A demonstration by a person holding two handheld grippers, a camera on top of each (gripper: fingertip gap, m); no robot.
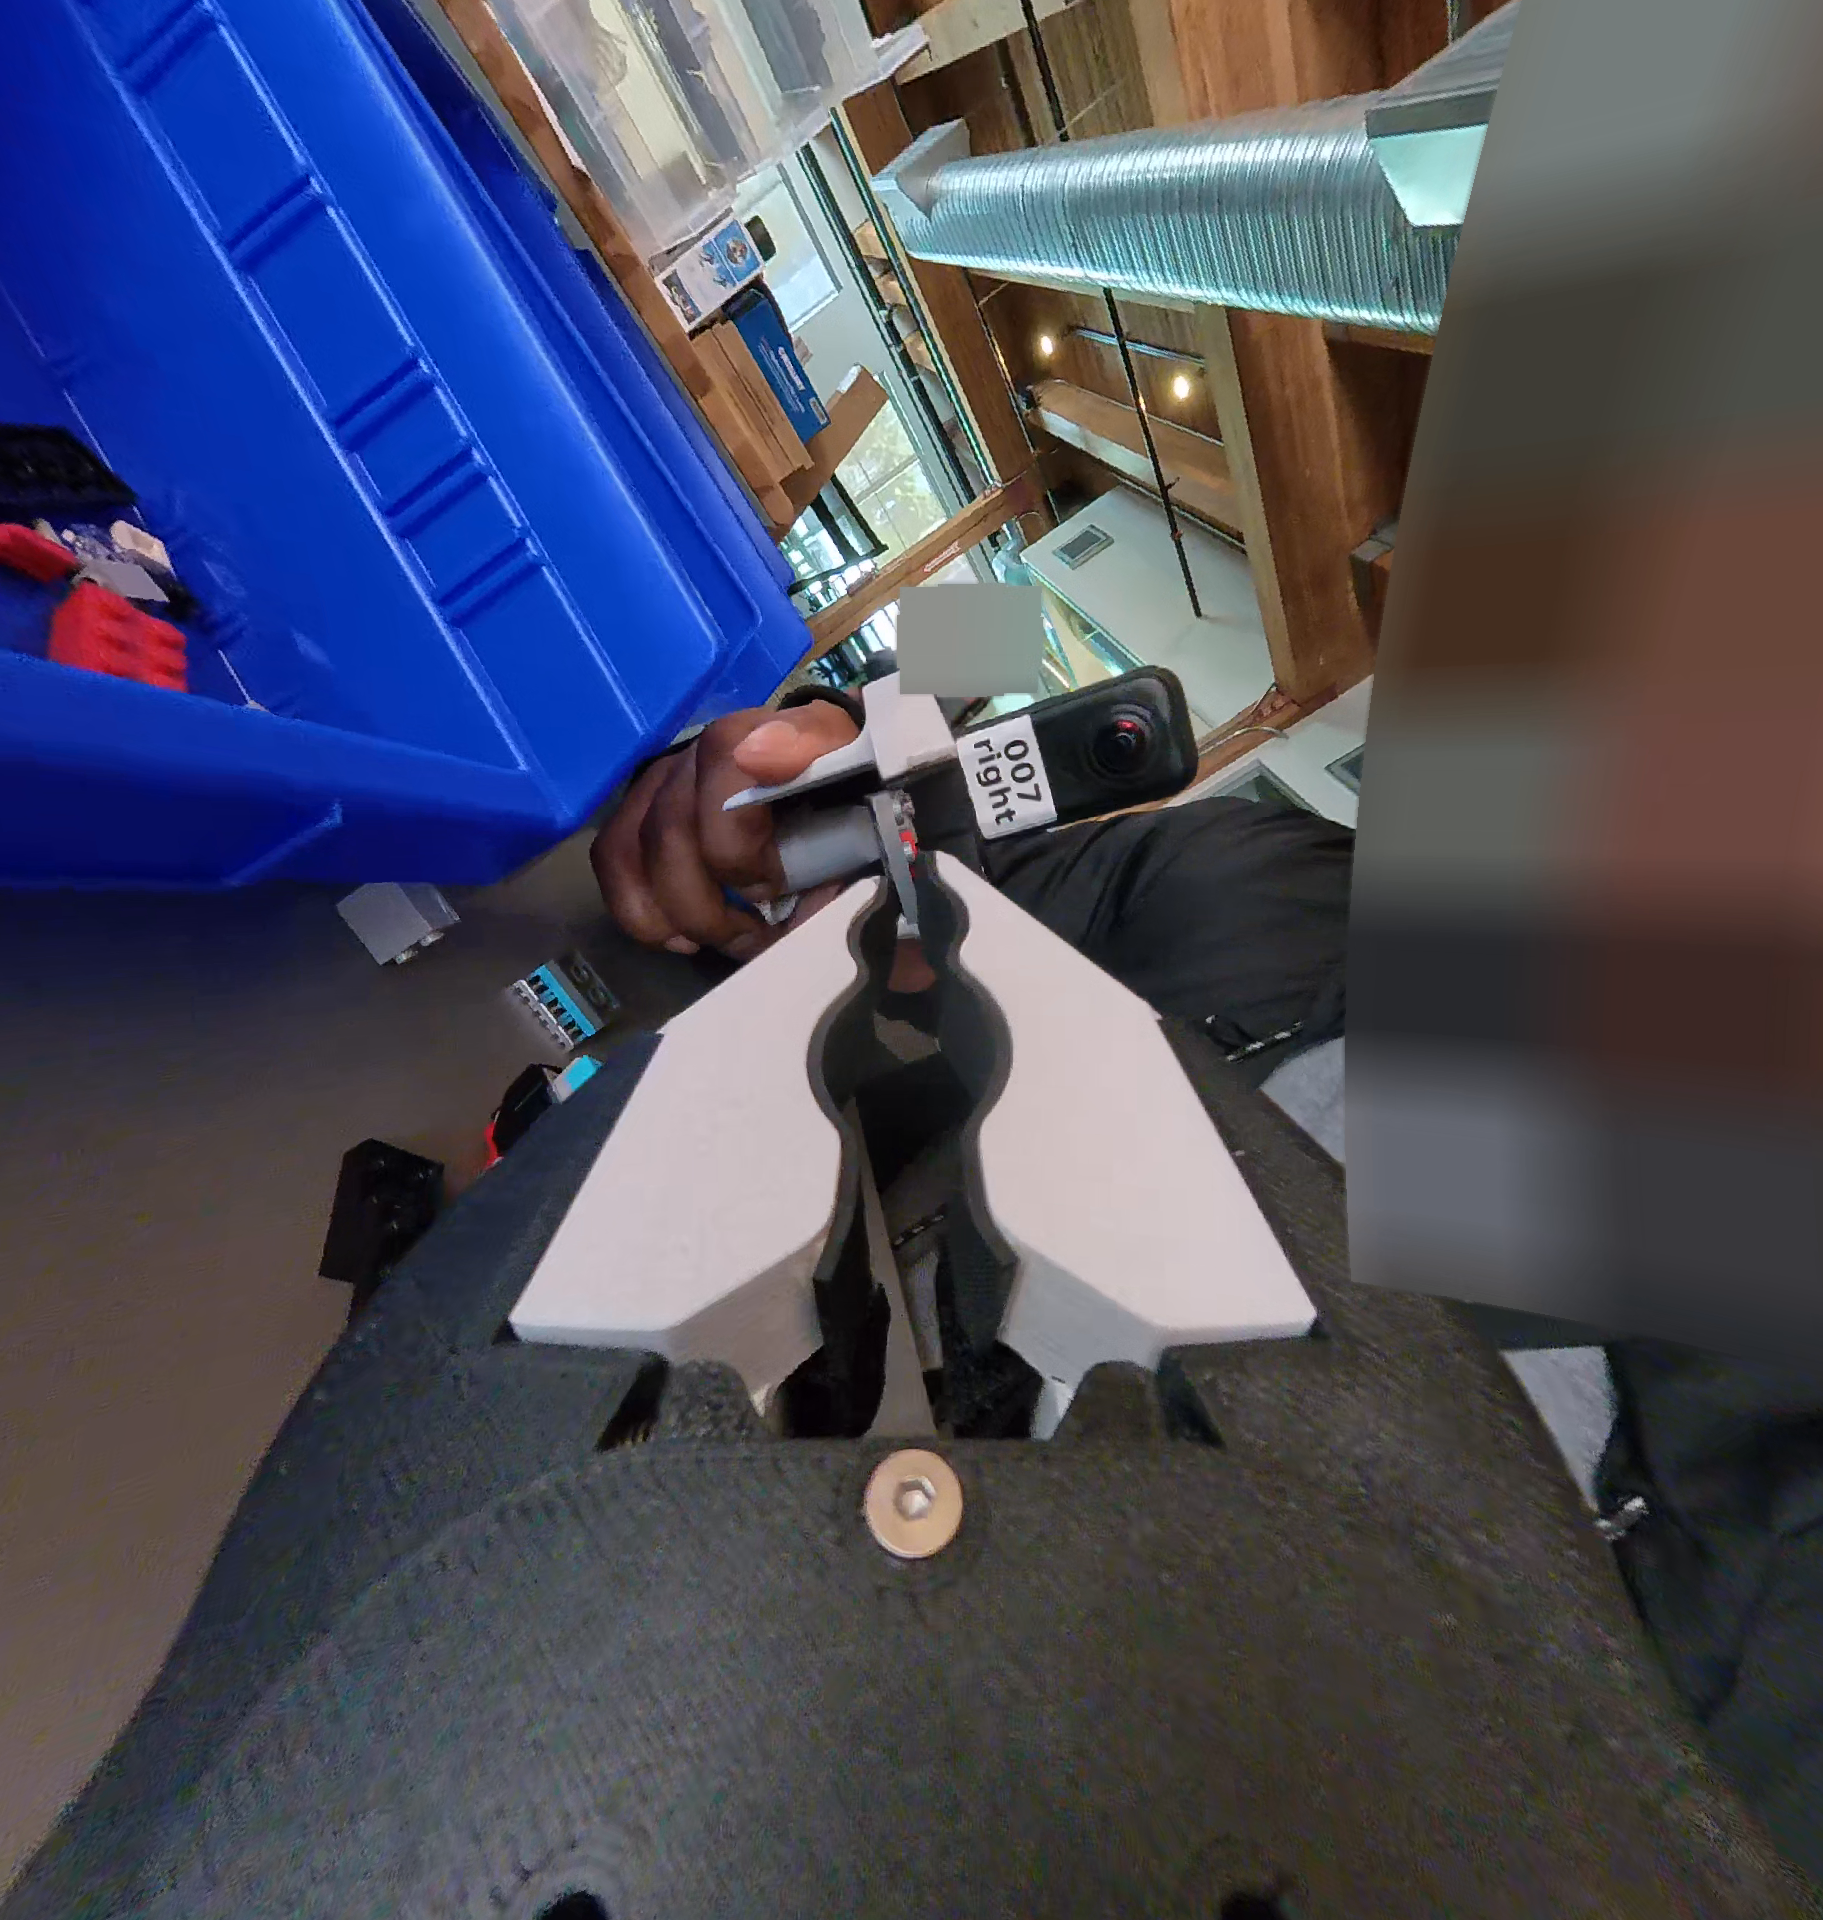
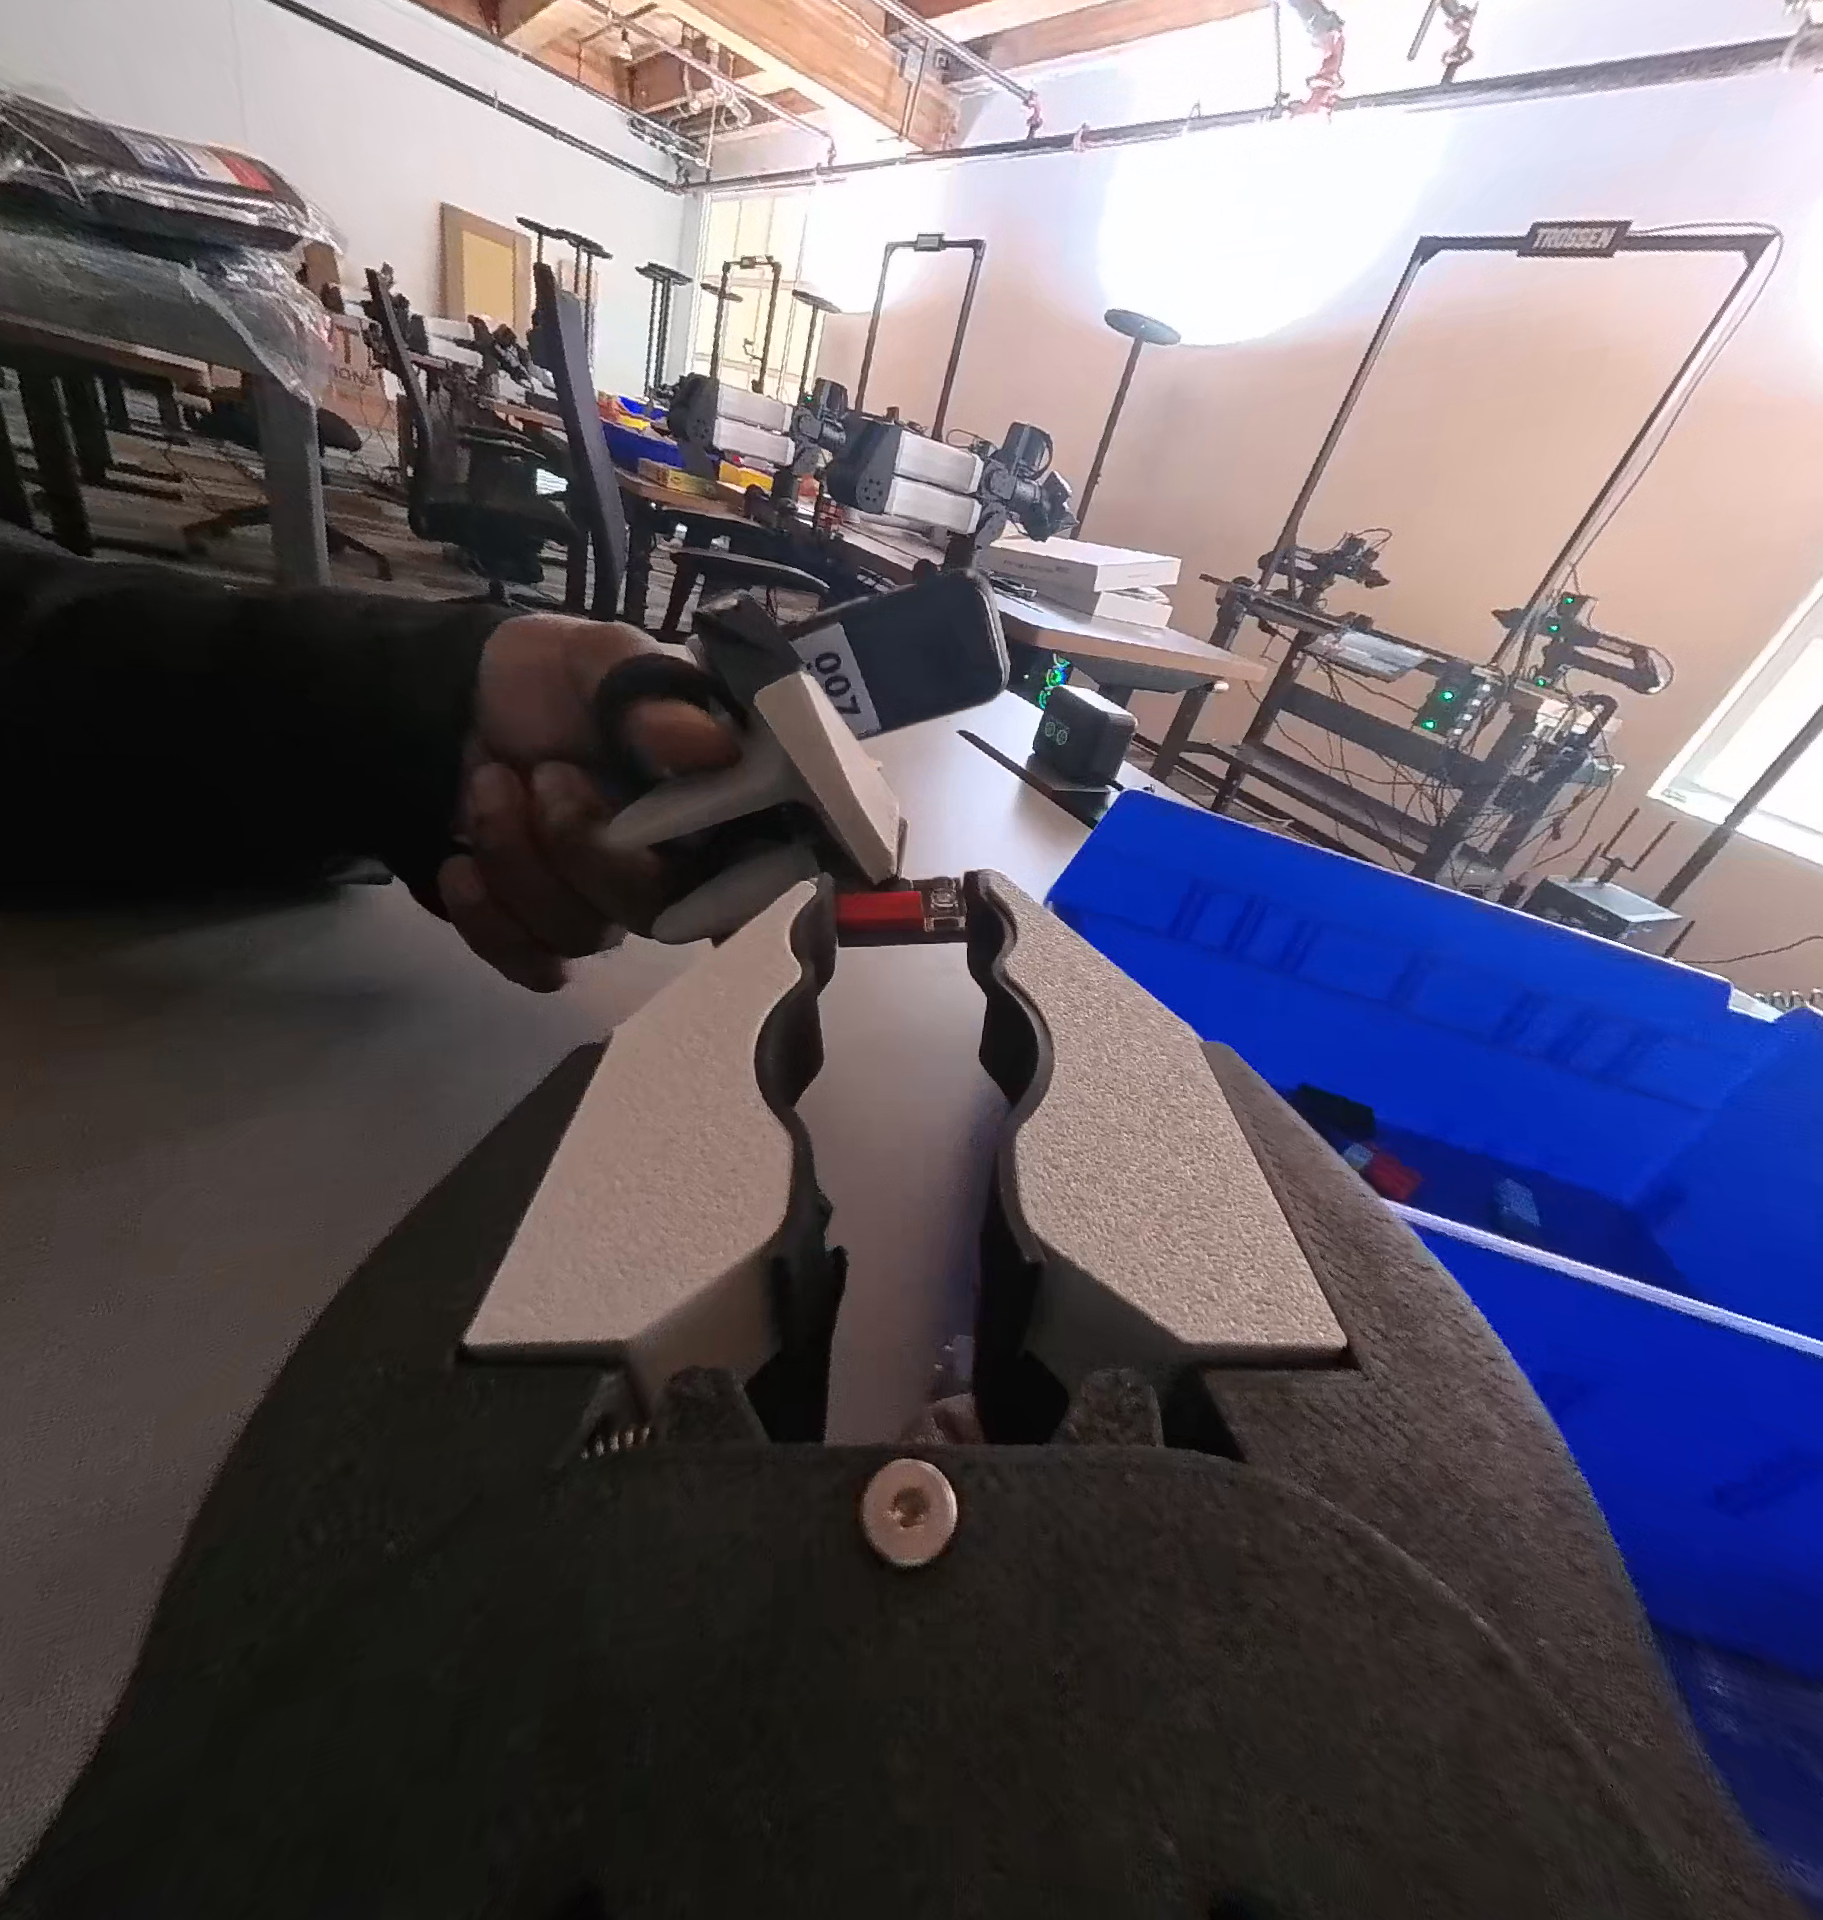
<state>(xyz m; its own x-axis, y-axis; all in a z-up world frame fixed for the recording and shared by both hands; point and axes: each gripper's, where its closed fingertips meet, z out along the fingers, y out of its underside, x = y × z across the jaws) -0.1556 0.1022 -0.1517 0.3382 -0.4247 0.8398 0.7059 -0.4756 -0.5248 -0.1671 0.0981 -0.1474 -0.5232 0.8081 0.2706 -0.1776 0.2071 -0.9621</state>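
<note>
Left gripper (image 1: 902,914): fingers narrow, tips pinching a thin grey piece (image 1: 905,868) with a red spot, met there by the other gripper.
Counter (image 1: 159,1091): grey; a black brick (image 1: 382,1210), a blue-and-grey brick (image 1: 564,997) and a grey block (image 1: 398,920) lie near the left gripper.
Bin (image 2: 1458,997): blue, loose bricks inside, just right of the right gripper.
Right gripper (image 2: 899,906): fingers part-way apart, tips clamped on a red-and-black brick (image 2: 902,909); the left gripper's fingers touch its top.
</note>
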